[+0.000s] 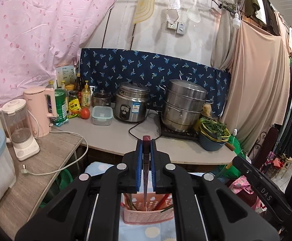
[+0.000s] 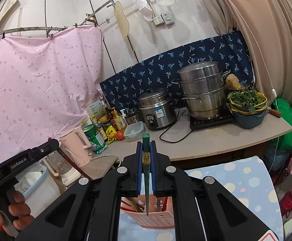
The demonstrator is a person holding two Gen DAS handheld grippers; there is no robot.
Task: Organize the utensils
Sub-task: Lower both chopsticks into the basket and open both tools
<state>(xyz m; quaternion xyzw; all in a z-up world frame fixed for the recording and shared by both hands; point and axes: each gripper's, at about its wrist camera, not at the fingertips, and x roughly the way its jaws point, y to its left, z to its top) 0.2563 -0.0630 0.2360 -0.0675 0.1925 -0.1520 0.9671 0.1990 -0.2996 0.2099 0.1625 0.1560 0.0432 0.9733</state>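
Chopstick [image 1: 146,166] within left tool [image 1: 146,146] — upright

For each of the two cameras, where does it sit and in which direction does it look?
Left wrist: sits on the left gripper, looks forward over the pink basket to the counter; its fingers clamp a dark red chopstick.
Right wrist: sits on the right gripper, same direction, clamps a green chopstick; the person's left hand shows.
Shared: basket, rice cooker, steamer pot.

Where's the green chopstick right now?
In the right wrist view, the green chopstick is clamped upright in the right gripper, its tip pointing down into the pink basket below.
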